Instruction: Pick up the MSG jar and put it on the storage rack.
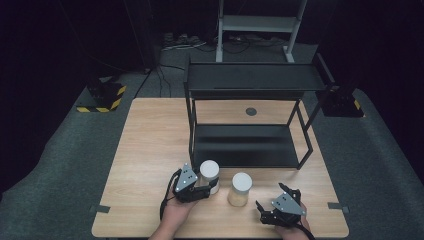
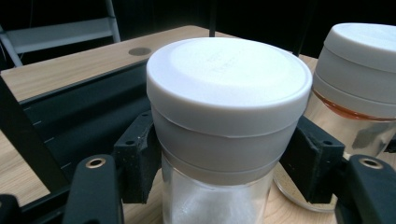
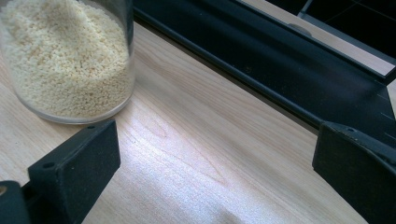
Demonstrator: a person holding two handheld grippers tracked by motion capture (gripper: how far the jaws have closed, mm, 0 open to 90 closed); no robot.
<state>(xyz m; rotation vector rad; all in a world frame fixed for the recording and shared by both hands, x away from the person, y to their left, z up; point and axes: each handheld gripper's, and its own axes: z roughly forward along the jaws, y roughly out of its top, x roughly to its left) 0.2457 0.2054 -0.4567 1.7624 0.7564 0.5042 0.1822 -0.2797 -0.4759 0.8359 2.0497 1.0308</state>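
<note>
Two white-lidded jars are standing on the table (image 1: 150, 145) just in front of the black two-tier shelf rack (image 1: 247, 145), on the person's side of it. The left gripper (image 1: 202, 189) is pinching the nearer-left jar (image 1: 209, 175): in the left gripper view its jaws are pressing against both sides of the jar's body just under the white lid (image 2: 229, 79), and the jar is standing upright on the table. This jar is holding something whitish, though what it is cannot be told. The second jar (image 1: 240, 189) is standing just beside it, a little farther out from the rack; in the right gripper view it is showing pale yellow grains (image 3: 65, 60) inside. The right gripper (image 1: 270, 207) is resting near the table's front edge, farther out from the rack than the second jar, and its jaws are standing spread wide with only bare wood between them.
</note>
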